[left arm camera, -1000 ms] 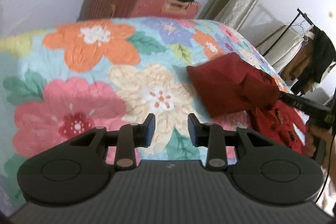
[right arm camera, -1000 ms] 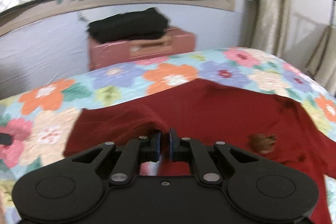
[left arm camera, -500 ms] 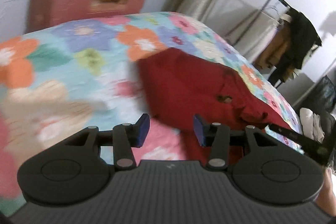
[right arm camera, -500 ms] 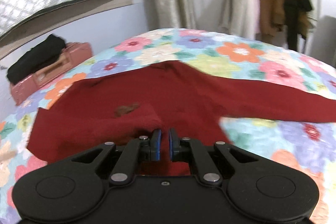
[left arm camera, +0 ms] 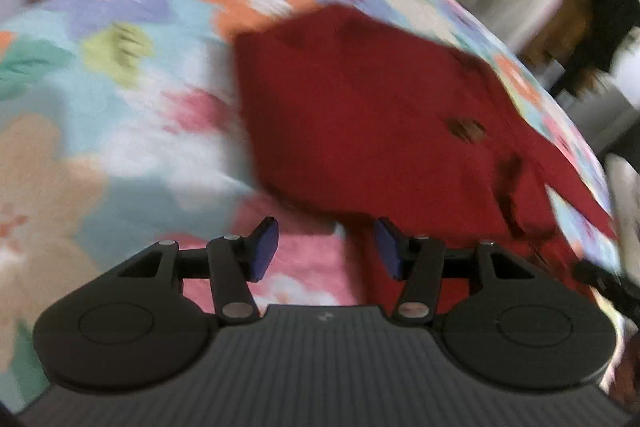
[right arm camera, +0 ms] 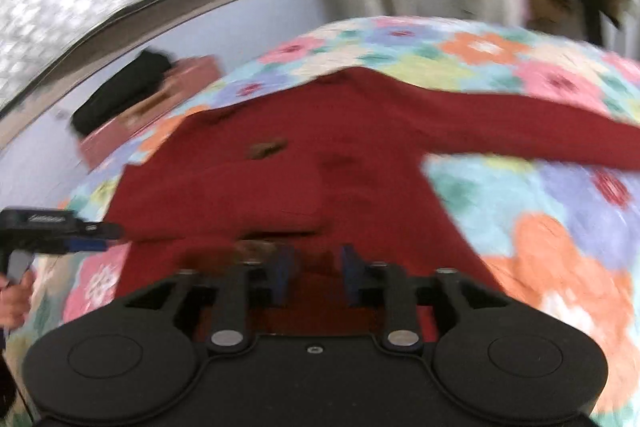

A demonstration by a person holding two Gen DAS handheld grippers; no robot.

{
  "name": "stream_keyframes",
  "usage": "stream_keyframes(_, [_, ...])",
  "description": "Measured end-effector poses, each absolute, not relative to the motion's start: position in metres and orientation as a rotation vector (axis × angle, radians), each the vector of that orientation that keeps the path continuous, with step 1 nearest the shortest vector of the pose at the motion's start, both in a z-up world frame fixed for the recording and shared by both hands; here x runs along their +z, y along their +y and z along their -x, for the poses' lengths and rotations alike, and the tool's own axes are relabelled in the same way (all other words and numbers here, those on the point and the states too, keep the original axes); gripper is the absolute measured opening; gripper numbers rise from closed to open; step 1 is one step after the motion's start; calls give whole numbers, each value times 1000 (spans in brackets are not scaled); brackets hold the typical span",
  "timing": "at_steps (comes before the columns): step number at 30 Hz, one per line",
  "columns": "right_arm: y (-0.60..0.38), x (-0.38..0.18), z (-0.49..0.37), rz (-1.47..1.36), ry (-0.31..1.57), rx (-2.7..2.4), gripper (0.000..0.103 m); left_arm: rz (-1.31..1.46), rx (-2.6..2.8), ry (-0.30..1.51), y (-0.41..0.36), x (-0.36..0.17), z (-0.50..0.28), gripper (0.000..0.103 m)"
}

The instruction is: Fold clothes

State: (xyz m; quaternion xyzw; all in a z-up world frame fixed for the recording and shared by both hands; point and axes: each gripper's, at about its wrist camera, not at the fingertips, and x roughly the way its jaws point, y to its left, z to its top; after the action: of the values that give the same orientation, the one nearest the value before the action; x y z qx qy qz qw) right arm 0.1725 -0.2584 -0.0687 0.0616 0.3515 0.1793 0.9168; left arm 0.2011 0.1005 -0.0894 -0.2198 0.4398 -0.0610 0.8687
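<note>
Lying on the floral bed [left arm camera: 120, 87], the red garment [left arm camera: 360, 115] was partly folded. Right claw [right arm camera: 316, 277] was opening over it, cloth released; left claw [left arm camera: 326, 247] opening, gripping nothing.

Red top [right arm camera: 320, 163] is seen as soft matt cloth, and the floral quilt [right arm camera: 540, 187] looks stitched and puffy. Gripper [right arm camera: 314, 281] bodies are matt black plastic with blue pads [left arm camera: 266, 247], and shiny metal pins can be made out.
</note>
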Motion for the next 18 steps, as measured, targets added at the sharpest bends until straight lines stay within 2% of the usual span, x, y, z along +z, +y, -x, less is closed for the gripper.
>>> stream_keyframes(4, [-222,-62,-188,27,680,467,64,559,-154,910,98,-99,-207,58])
stream_keyframes(10, [-185,-77,-235,263,718,527,62,704,-130,894,111,-111,-215,58])
stream_keyframes(11, [-186,-80,-241,270,742,534,51,713,-124,888,113,-110,-214,58])
stream_keyframes(12, [-187,-81,-244,271,763,537,30,709,-116,884,113,-108,-213,58])
stream_keyframes(14, [-194,-80,-246,253,785,526,8,693,-100,877,113,-105,-211,58])
stream_keyframes(18, [-224,-58,-234,87,743,410,7,664,-102,875,107,-102,-211,58])
